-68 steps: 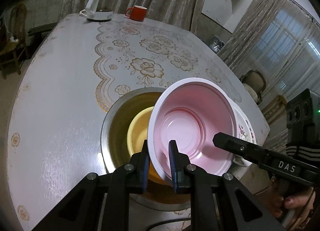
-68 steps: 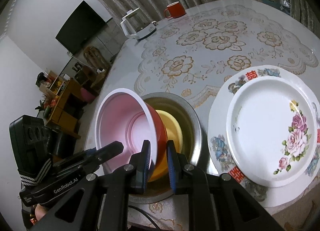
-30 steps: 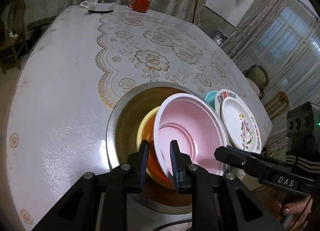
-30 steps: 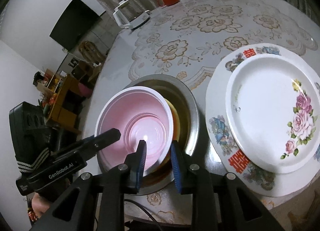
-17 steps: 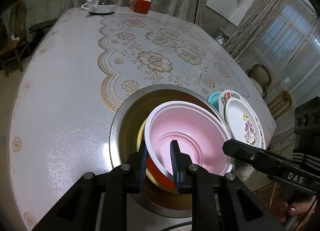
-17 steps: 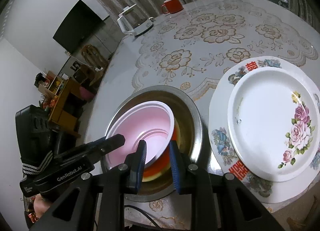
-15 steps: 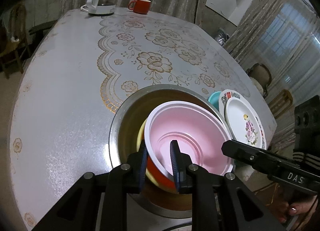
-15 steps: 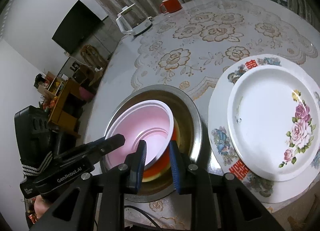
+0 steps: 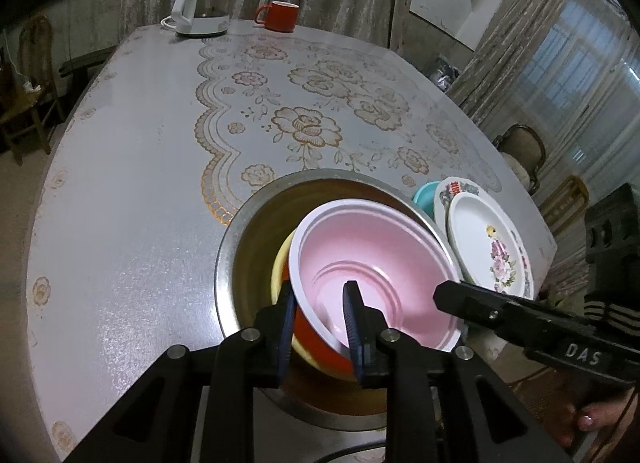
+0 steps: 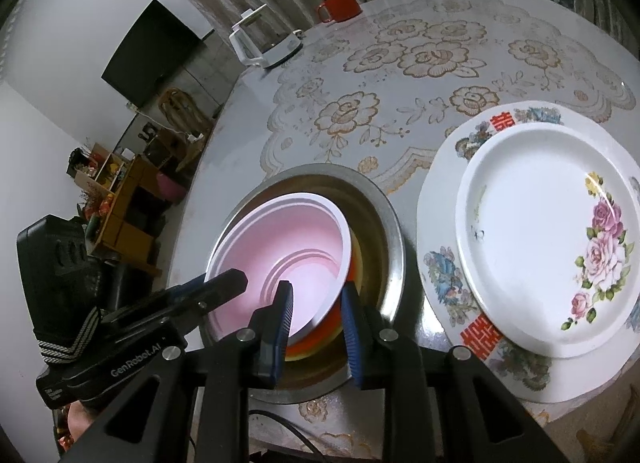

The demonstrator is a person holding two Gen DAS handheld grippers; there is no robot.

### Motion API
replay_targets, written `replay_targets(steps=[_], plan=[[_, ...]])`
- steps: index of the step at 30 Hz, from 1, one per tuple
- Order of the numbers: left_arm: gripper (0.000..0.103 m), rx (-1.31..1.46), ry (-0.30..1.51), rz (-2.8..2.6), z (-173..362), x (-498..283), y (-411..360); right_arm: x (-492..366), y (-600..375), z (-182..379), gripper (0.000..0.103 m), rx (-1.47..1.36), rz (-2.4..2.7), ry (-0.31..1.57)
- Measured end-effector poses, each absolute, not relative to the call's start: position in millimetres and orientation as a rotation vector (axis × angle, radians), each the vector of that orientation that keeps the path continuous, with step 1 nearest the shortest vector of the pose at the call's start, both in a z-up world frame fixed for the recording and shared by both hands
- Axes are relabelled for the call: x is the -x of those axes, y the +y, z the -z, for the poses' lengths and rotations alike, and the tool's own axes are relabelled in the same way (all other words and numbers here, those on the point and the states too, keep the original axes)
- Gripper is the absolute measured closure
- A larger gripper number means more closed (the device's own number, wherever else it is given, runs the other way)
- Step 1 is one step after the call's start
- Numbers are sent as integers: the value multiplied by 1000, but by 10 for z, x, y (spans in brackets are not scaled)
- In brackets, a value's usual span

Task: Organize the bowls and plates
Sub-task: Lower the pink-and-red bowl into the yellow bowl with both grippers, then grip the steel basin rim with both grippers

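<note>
My left gripper [image 9: 319,313] straddles the near rim of the pink bowl [image 9: 374,269]: one pad sits outside the wall, the other inside, and the jaws are opening, so the pads stand just clear of the rim with the wall between them. My right gripper [image 10: 316,313] straddles the same bowl's rim on its other side, its jaws narrow; whether its pads actually press the wall I cannot tell.

The pink bowl — white-rimmed, ribbed inside — sits tilted in a nested stack: beneath it a red bowl [image 9: 316,335], then a yellow bowl [image 9: 280,267], all inside a large steel basin [image 9: 244,239] near the table's front edge. The basin rests on the table [image 9: 132,167], which carries a cloth with a gold floral pattern.

Just beside the basin lies a white plate with pink roses [image 10: 548,239], stacked on a larger plate with red characters and floral corners [image 10: 444,275]. In the left wrist view a teal dish [image 9: 425,195] shows between the basin and these plates.

At the far edge of the table stand a white kettle [image 9: 200,3] and a red mug [image 9: 280,15], near each other. A person's fingers [image 9: 588,423] show under the right gripper's body.
</note>
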State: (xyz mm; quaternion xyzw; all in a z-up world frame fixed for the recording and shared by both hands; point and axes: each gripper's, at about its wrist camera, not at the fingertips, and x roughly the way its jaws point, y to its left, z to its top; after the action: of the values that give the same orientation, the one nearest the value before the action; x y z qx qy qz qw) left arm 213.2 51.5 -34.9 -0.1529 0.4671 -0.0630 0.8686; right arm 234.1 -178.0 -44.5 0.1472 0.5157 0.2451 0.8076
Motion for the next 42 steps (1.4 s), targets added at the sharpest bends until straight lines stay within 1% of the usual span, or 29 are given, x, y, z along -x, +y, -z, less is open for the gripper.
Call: replay_targets(steps=[2,4,8,12,20,22,24,26,31,33,37,42], plan=[[75,319,969,135,319,-2122,513,-2336,-1776,440,77,-304,-518,1104],[74,317,966,136,300,-2113,506,-2325,-1777,425,72,-303,-520,1095],[73,316,957,138,259,-2094,495,-2304,-1773,408,72,-283,-514,1086],[69,312,948,142,219,-2070,481,-2292,-1780,406,72,-289,-515,1090],[68,304,943,137,192,-2049,461,-2288,-1775,426,72,-295,-522,1097],[67,305,939,135,178,-2042,466,-2289,-1780,419,72,-295,-523,1093],[59,304,934,132,162,-2033,473,-2282,-1783,405,72,-294,-525,1088],[54,302,926,129,138,-2023,476,-2276,-1792,387,72,-295,-529,1081],[51,303,912,126,94,-2002,487,-2262,-1808,370,72,-294,-532,1073],[47,303,909,120,88,-1995,493,-2255,-1814,363,72,-292,-528,1070],[45,310,907,120,88,-1974,501,-2241,-1833,346,72,-295,-528,1067],[31,331,890,107,80,-1936,578,-2218,-1880,299,72,-289,-524,1055]])
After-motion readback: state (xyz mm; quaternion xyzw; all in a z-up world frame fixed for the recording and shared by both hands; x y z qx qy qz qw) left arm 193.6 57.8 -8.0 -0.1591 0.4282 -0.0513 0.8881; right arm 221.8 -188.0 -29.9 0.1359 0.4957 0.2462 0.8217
